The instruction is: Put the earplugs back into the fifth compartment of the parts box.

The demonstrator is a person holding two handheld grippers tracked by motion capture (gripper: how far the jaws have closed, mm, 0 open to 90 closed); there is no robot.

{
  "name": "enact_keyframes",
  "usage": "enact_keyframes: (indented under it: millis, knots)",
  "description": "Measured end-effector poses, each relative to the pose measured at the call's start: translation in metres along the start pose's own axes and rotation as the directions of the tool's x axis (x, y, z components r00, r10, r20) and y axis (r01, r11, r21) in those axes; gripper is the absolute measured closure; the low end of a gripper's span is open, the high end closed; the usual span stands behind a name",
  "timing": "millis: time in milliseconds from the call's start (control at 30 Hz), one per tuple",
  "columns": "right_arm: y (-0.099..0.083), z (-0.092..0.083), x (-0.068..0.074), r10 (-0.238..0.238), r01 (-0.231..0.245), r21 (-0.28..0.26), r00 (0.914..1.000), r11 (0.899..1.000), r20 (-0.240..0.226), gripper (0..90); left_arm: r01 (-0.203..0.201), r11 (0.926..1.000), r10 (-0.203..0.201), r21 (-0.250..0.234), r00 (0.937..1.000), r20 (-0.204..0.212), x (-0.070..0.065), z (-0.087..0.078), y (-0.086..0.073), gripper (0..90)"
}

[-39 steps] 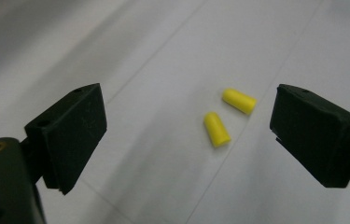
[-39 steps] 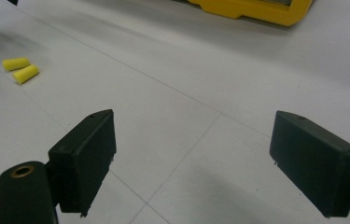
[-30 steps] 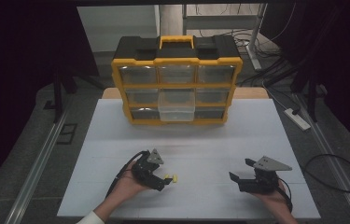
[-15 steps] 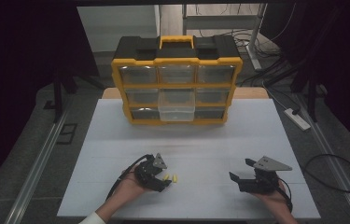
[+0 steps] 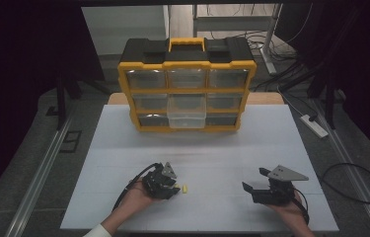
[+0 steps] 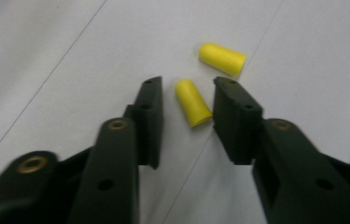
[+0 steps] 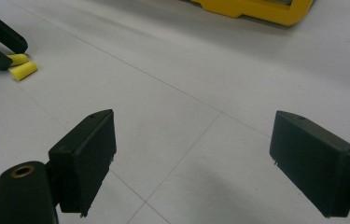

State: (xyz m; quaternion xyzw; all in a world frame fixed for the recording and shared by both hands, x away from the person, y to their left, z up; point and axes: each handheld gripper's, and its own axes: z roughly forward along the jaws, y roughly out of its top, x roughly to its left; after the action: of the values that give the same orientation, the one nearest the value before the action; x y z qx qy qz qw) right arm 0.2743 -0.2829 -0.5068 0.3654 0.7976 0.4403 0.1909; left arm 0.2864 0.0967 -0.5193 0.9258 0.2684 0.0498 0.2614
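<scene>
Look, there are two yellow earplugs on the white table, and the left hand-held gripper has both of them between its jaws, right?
Not quite. The left hand-held gripper has just been closing around one earplug alone. The other earplug lies beyond its jaws on the table, as the left gripper view shows.

Lab: rig table (image 5: pixel 123 123), floor cables (image 5: pixel 296 81)

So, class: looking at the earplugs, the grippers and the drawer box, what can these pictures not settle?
- Left gripper, jaws just closing: its own view leaves unclear whether the right pad touches the nearer earplug.
- High view: the two earplugs blur into one yellow speck.
- Organizer: drawer contents too dim and small.
- Right gripper view: organizer cut off by the top edge.
</scene>
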Motion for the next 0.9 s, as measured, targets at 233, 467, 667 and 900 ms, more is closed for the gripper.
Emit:
enact_keyframes:
  millis: [233,467,667,900]
  knots:
    - [0.0,0.0,0.0,-0.002,0.002,0.0,1.0,1.0,0.004,15.1,-0.008,1.0,0.008,-0.002,1.0,0.0,0.0,-0.001,0.001,80.4]
    - [0.0,-0.001,0.0,-0.006,0.006,0.0,1.0,1.0,0.005,15.2,0.011,0.9979,-0.012,-0.063,0.9999,-0.01,0.004,-0.014,-0.001,81.0]
    - [0.0,-0.001,0.0,-0.006,0.006,-0.001,1.0,1.0,0.004,15.2,0.023,0.9931,-0.025,-0.115,0.9996,-0.01,0.006,-0.023,-0.004,80.8]
    - [0.0,-0.001,0.0,-0.006,0.006,0.0,1.0,1.0,0.006,15.3,0.028,0.9857,-0.031,-0.166,0.9993,-0.018,0.008,-0.032,-0.005,80.8]
